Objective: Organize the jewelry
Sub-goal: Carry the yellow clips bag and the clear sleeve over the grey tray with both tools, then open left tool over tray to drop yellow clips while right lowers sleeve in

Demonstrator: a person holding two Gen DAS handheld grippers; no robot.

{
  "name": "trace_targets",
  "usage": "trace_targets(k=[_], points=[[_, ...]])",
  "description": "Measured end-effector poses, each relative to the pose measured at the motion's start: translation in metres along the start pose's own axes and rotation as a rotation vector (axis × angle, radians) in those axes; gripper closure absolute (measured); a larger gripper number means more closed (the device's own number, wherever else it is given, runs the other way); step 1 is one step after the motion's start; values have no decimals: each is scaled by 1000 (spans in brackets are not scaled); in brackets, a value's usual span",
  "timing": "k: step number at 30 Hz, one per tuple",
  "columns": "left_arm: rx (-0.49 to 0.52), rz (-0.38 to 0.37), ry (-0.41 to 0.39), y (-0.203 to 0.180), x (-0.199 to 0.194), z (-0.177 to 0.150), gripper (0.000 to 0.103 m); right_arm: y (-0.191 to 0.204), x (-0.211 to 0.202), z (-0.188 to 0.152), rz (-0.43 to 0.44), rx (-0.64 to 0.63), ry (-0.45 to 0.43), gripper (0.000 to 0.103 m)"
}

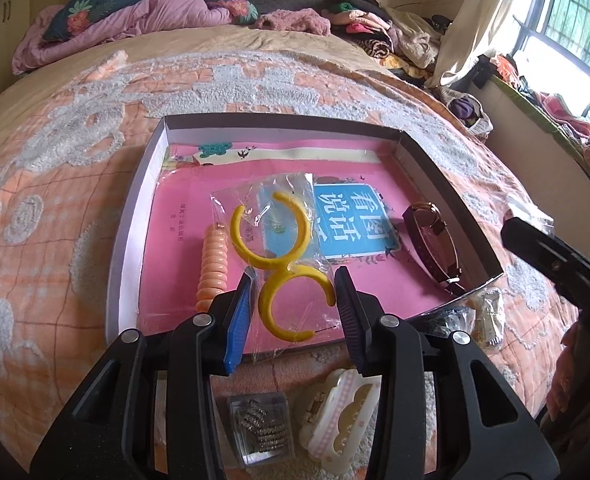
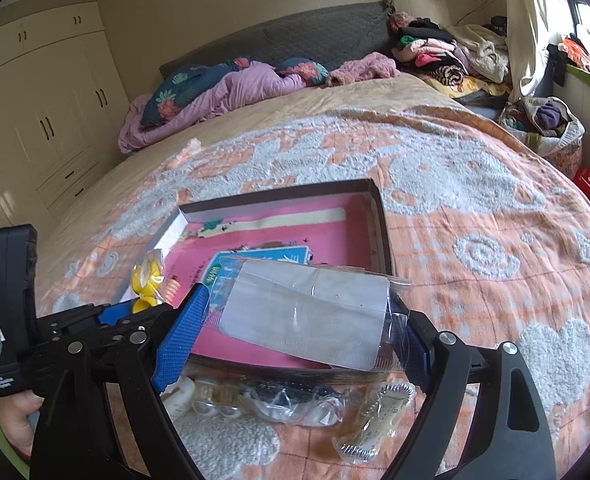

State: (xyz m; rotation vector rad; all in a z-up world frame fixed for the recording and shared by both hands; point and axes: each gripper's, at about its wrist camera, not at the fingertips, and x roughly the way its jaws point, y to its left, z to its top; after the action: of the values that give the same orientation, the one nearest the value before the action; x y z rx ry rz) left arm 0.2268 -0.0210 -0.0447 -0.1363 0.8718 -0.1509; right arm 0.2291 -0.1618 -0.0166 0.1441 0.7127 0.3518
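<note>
A shallow cardboard box (image 1: 135,216) lined with a pink book lies on the bed. In it are an orange ribbed hair clip (image 1: 214,260) and a brown-strapped watch (image 1: 431,240). My left gripper (image 1: 295,292) is shut on a clear bag with a yellow double-ring piece (image 1: 279,256), held over the box's near edge. My right gripper (image 2: 295,324) is shut on a clear plastic bag with a white card (image 2: 307,312), held above the box (image 2: 379,216). The left gripper with the yellow piece (image 2: 147,276) shows at the left of the right wrist view.
On the orange-and-white quilt in front of the box lie a small clear case of rhinestone clips (image 1: 261,428), a cream hair claw (image 1: 343,412) and several bagged items (image 2: 295,396). Bedding and piled clothes (image 1: 375,28) lie at the bed's far end.
</note>
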Motion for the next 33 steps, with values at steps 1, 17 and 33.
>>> trace_targets(k=[1, 17, 33], points=[[0, 2, 3, 1, 2, 0, 71, -2, 4, -1, -4, 3, 10, 19], [-10, 21, 42, 8, 21, -2, 66, -8, 36, -10, -13, 0, 67, 18], [-29, 24, -14, 11, -7, 4, 34, -4, 44, -15, -17, -24, 85, 17]])
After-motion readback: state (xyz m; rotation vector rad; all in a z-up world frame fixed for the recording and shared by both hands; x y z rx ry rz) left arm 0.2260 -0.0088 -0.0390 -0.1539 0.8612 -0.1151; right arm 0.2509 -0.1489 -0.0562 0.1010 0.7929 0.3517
